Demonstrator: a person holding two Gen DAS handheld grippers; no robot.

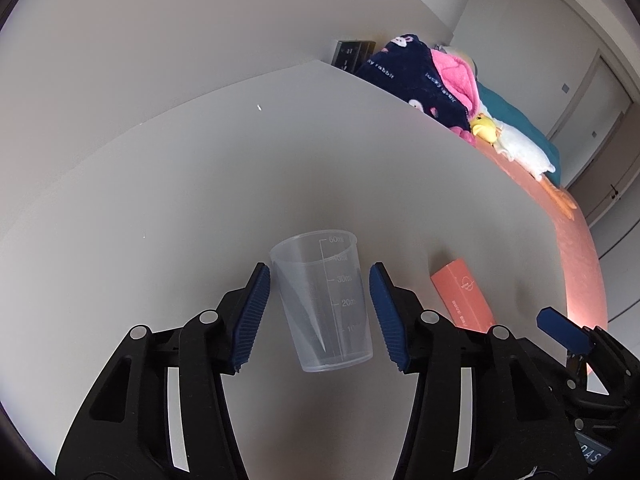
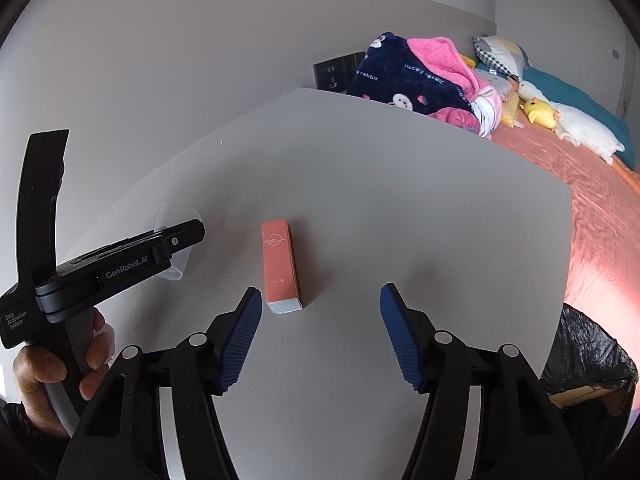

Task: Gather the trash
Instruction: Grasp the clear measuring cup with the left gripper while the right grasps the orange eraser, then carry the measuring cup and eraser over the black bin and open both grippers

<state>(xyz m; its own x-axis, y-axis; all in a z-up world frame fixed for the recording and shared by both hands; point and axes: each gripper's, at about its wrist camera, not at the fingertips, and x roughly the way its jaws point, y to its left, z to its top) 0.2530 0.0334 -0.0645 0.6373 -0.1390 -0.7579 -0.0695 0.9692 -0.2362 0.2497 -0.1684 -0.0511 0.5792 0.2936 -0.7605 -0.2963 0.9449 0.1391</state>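
1. The clear measuring cup (image 1: pixel 322 304) is seen upright on the grey table (image 1: pixel 160 200), between the blue pads of the left gripper (image 1: pixel 319 312).
2. The left jaws are held narrow but not yet on the cup: a thin gap shows at each side, and the left pad (image 1: pixel 250 316) is nearly at the wall.
3. For a sound grip, the pads should be brought in evenly on both sides; if one lands first, the light cup is likely to be tipped or pushed.
4. The squeeze is best placed around the middle of the cup, below the wider rim, and kept gentle, since thin plastic is likely to flex.
5. The pink box (image 2: pixel 280 266) lies flat on the table, to the right of the cup.
6. The right gripper (image 2: pixel 320 334) is held fairly wide and empty just short of the box, whose near end sits beside the left pad, not centred.
7. The right gripper should be shifted toward the cup side until the box is centred.
8. A bin lined with a black bag (image 2: pixel 588 360) stands off the table's right edge, beyond the box from the cup.
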